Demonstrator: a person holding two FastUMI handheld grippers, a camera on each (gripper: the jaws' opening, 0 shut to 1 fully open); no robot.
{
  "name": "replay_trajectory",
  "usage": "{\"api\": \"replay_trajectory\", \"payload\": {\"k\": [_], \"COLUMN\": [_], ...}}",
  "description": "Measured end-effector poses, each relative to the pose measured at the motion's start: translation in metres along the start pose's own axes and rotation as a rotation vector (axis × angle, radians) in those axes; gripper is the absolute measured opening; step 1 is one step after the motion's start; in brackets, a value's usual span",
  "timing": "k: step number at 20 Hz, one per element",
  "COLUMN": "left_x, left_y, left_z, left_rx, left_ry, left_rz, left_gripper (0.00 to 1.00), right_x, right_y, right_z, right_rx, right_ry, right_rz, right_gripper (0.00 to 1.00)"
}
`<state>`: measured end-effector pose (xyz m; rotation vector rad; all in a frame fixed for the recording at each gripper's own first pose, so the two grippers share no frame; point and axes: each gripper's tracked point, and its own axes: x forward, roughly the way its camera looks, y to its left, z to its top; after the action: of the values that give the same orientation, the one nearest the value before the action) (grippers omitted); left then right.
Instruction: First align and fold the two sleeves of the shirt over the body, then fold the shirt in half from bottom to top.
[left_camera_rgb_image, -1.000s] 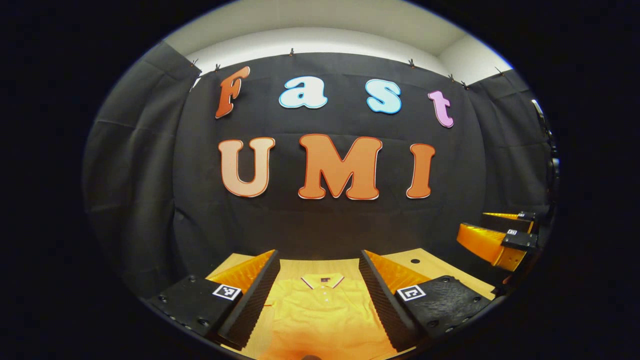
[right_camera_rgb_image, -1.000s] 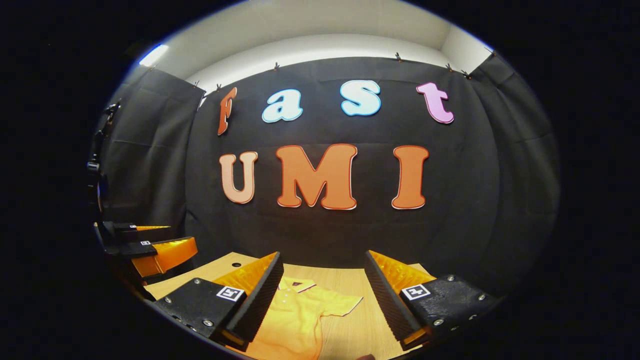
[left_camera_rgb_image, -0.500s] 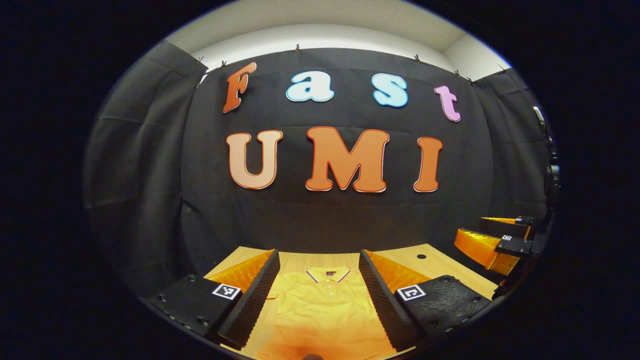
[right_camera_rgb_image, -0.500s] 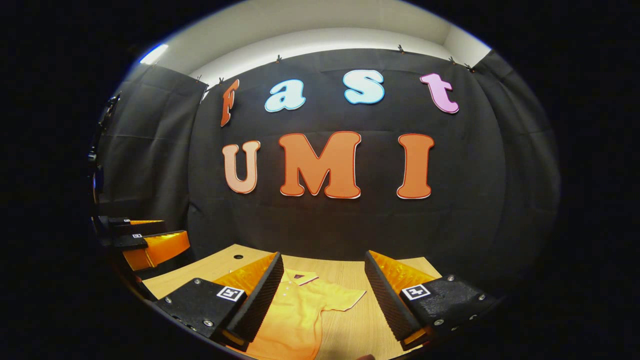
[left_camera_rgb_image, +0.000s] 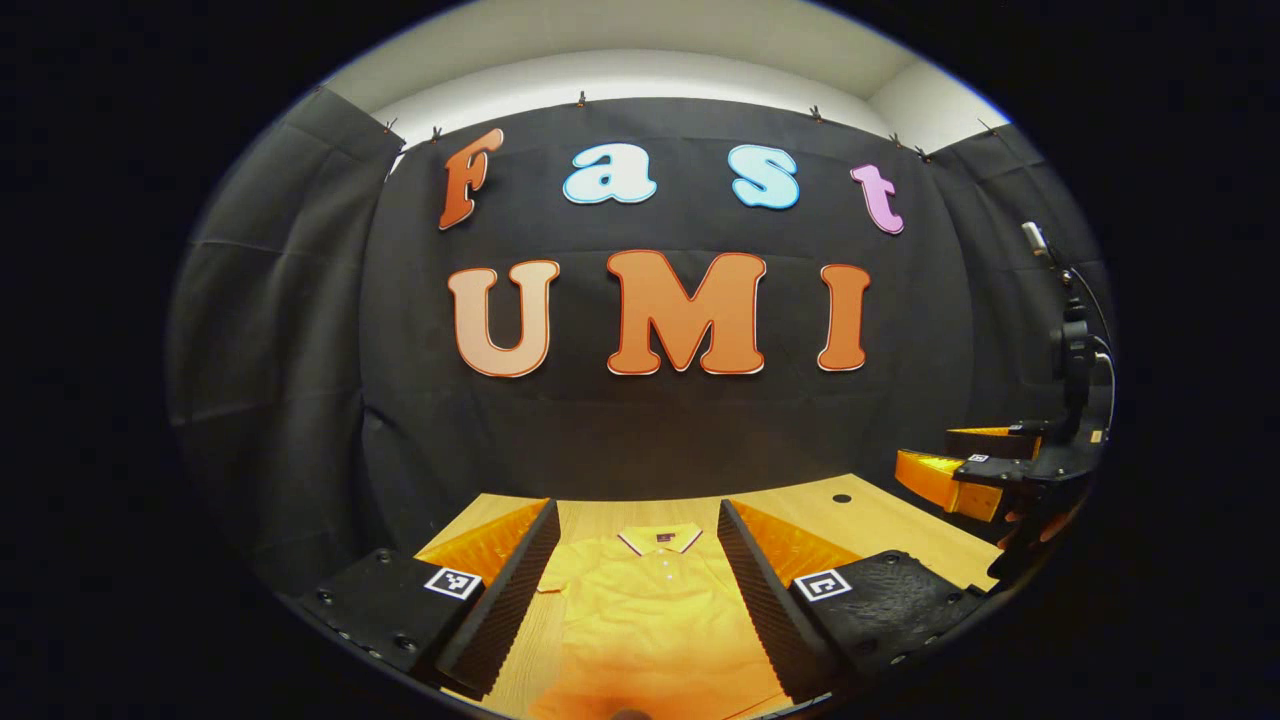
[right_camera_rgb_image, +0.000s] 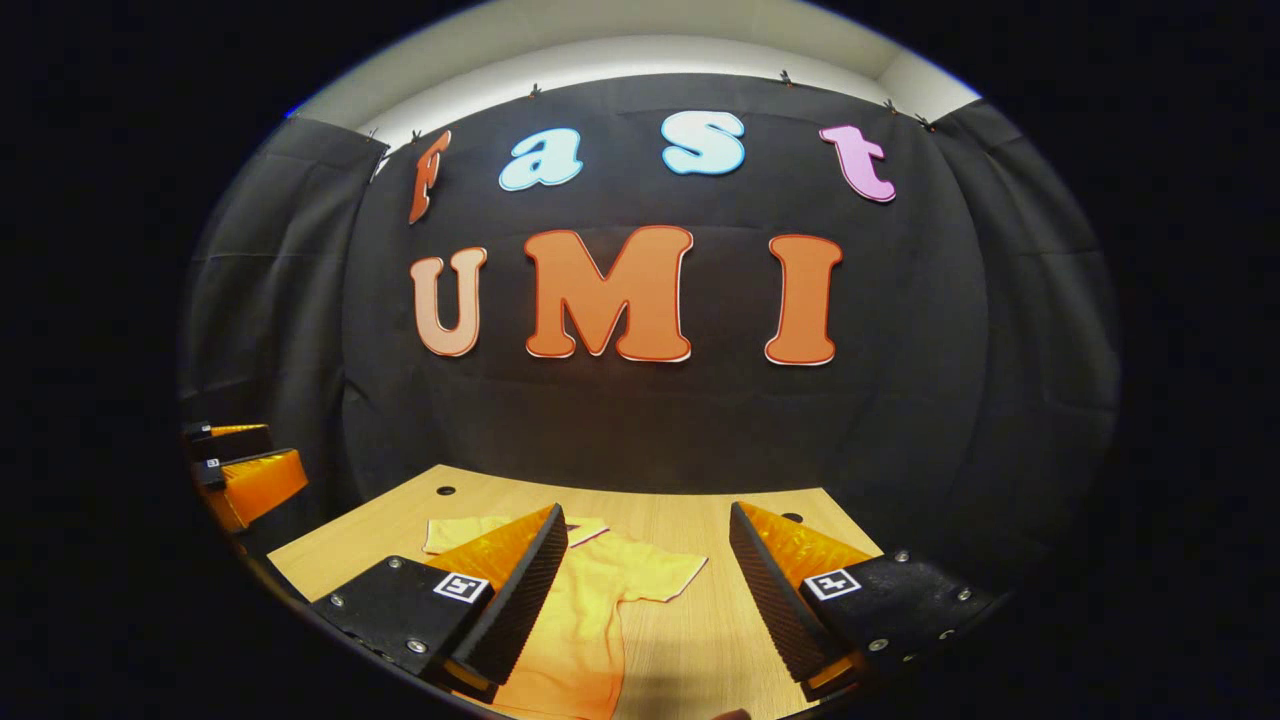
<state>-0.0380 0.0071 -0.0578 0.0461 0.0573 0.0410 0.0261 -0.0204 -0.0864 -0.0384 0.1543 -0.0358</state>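
A: Where are things?
B: Left gripper (left_camera_rgb_image: 638, 580) and right gripper (right_camera_rgb_image: 645, 590) hover, jaws spread, empty. The shirt (left_camera_rgb_image: 650, 620) lies flat on the table (left_camera_rgb_image: 880, 520) beyond.
A: Step?
B: Probably sleeves first; reach the right sleeve (right_camera_rgb_image: 665, 578).

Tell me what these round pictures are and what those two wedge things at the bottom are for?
Each picture comes from a small camera riding on hand-held tongs; a person holds one in each hand. The wedges are that tool's two fingers. In the left gripper view you look along the left tongs; in the right gripper view, along the right tongs. Both are open and hold nothing. A yellow polo shirt lies flat on the wooden table, sleeves spread out, not yet folded. The other tongs appear at each picture's edge.
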Motion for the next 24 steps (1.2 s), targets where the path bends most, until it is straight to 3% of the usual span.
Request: {"api": "replay_trajectory", "payload": {"k": [5, 9, 16, 24], "left_x": [-0.005, 0.001, 0.016, 0.027], "left_y": [0.014, 0.03, 0.045, 0.066], "left_z": [-0.008, -0.007, -0.011, -0.043], "left_rx": [0.012, 0.053, 0.046, 0.036], "left_ry": [0.006, -0.007, 0.0, 0.104], "left_rz": [0.022, 0.091, 0.195, 0.334], "left_gripper": [0.98, 0.97, 0.96, 0.97], "right_x": [0.027, 0.064, 0.135, 0.198], "right_y": [-0.003, -0.012, -0.033, -0.034], "right_z": [-0.032, -0.055, -0.106, -0.18], "right_rx": [-0.001, 0.043, 0.009, 0.063], "right_ry": [0.094, 0.155, 0.319, 0.6], "right_rz": [-0.007, -0.009, -0.019, 0.021], "right_gripper": [0.99, 0.98, 0.99, 0.98]}}
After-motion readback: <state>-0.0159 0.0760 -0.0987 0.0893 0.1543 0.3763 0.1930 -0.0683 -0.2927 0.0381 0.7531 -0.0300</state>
